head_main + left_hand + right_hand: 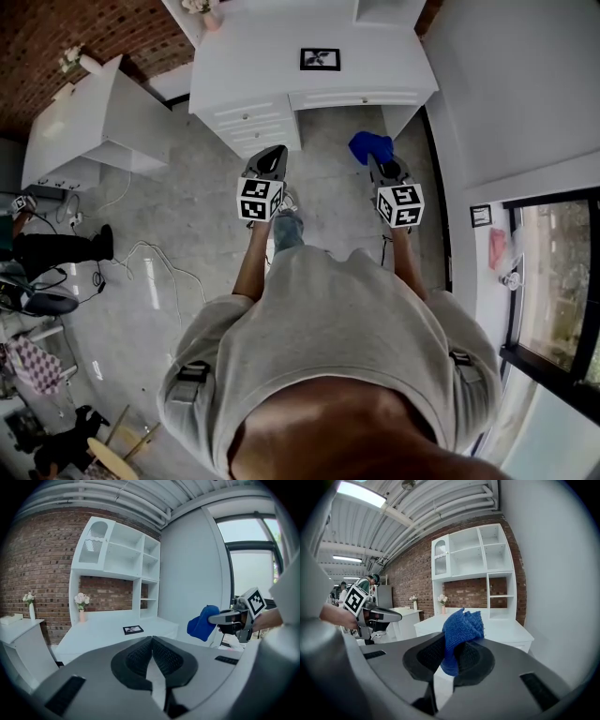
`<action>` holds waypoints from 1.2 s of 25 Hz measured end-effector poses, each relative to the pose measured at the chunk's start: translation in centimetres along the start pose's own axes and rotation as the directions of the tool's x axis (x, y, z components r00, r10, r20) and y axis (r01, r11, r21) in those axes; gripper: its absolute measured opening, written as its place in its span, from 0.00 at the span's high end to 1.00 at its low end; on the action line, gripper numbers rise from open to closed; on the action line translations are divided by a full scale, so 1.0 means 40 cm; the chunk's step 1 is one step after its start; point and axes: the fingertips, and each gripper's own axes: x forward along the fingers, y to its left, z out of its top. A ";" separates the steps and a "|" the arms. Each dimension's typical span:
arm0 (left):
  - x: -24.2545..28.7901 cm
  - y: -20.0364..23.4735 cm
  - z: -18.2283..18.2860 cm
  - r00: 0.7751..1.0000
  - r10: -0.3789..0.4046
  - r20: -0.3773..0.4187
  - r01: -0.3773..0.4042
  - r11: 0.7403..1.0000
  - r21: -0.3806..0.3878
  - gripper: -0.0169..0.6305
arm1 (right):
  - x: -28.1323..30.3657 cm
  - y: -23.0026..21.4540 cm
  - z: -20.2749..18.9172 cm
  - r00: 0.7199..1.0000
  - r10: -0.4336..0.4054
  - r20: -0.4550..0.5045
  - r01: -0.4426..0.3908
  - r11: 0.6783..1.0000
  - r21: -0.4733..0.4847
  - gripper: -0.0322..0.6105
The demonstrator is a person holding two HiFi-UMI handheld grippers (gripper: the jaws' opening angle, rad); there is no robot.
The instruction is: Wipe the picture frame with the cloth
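A small black picture frame [320, 59] lies flat on the white desk [253, 75] ahead of me; the left gripper view shows the picture frame [133, 629] too. My right gripper [377, 159] is shut on a blue cloth [370, 146], which bunches up between its jaws as the blue cloth [459, 632] in the right gripper view. My left gripper [275, 156] is held level beside it, jaws shut with nothing in them. Both grippers hang in the air short of the desk's front edge.
The desk has drawers [251, 120] at its left front and a shelf unit [117, 555] behind. A vase of flowers [81, 606] stands at the desk's back. A second white cabinet [89, 117] is to the left. Cables [155, 267] lie on the floor.
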 end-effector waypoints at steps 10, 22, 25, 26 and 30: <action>0.171 0.195 0.049 0.998 -0.055 -0.005 0.055 0.998 -0.012 0.95 | 0.234 -0.038 0.077 0.999 -0.046 -0.022 0.046 0.999 0.001 0.86; 0.398 0.478 0.193 0.991 -0.134 0.011 0.134 0.991 0.006 0.95 | 0.563 -0.083 0.242 0.993 -0.119 -0.013 0.119 0.993 0.018 0.86; 0.443 0.550 0.216 0.989 -0.149 0.017 0.149 0.989 0.004 0.95 | 0.641 -0.079 0.273 0.991 -0.130 -0.015 0.130 0.991 0.018 0.86; 0.459 0.571 0.226 0.988 -0.155 0.022 0.155 0.988 0.003 0.95 | 0.665 -0.079 0.283 0.991 -0.133 -0.014 0.134 0.991 0.017 0.86; 0.517 0.634 0.253 0.983 -0.181 0.033 0.180 0.984 0.008 0.95 | 0.743 -0.086 0.308 0.988 -0.154 -0.013 0.155 0.988 0.019 0.86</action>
